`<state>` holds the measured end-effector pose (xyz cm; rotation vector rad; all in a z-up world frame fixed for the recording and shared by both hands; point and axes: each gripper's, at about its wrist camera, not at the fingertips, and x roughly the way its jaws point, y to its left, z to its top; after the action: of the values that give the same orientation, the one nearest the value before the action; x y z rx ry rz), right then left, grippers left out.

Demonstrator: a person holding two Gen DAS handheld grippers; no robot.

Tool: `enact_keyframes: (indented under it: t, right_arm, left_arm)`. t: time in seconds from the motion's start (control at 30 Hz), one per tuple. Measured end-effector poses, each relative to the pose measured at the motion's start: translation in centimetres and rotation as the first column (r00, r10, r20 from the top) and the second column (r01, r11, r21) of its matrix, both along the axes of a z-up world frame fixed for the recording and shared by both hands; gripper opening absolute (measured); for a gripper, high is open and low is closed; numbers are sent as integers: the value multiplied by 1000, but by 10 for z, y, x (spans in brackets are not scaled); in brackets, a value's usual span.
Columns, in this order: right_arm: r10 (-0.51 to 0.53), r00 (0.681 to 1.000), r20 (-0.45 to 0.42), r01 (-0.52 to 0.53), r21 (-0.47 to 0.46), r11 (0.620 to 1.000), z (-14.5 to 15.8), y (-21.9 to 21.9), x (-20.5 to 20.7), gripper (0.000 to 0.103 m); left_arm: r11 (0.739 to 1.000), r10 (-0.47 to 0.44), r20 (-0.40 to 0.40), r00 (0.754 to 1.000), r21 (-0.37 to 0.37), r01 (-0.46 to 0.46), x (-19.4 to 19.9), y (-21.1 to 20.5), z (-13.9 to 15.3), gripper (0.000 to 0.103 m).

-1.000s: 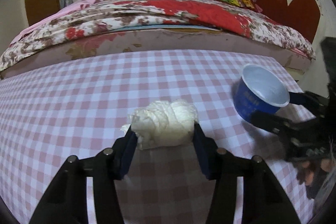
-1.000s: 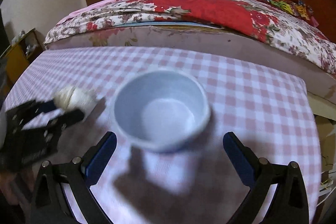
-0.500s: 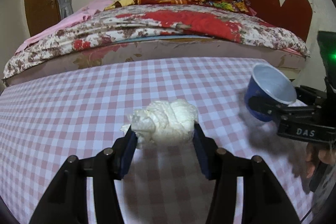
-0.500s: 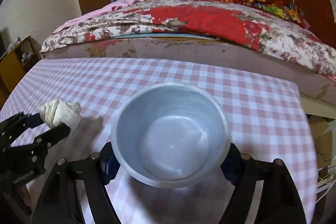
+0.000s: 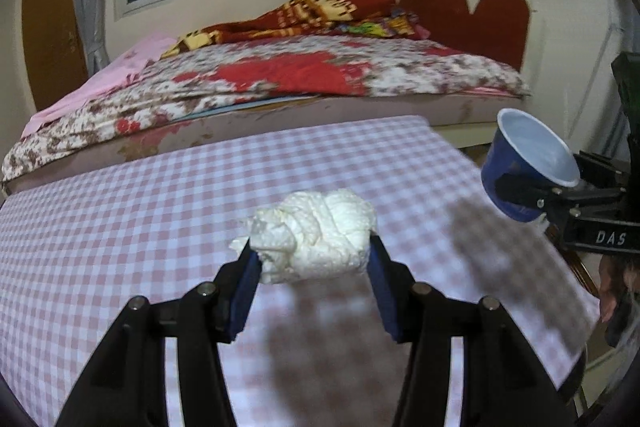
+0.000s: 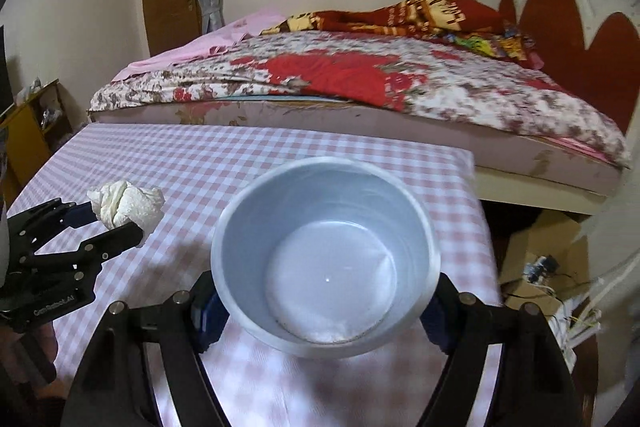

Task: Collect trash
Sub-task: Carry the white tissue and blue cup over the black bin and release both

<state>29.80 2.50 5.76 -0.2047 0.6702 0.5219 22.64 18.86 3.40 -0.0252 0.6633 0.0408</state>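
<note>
Between the left gripper's fingers sits the tissue wad.

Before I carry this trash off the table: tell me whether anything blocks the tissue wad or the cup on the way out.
Nothing visible does. The left gripper holds the tissue wad and the right gripper holds the cup, both above the checked tablecloth. No bin is in view.

The right gripper, its jaws wide a second ago, has clamped the blue paper cup with the white inside and lifted it off the pink-checked tablecloth. In the left wrist view the cup has drifted from four toward three o'clock.
</note>
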Motion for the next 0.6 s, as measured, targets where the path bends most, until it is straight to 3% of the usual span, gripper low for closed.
enact_keyframes:
  t: [0.3, 0.6]
  right_arm:
    - [-55, 997, 51, 53, 38, 998, 29, -74, -68, 79]
    - [-126, 991, 46, 122, 67, 990, 23, -156, -118, 79]
  left_arm:
    - [997, -71, 25, 997, -14, 71, -46, -53, 17, 53]
    - [984, -176, 19, 984, -17, 177, -77, -127, 15, 53]
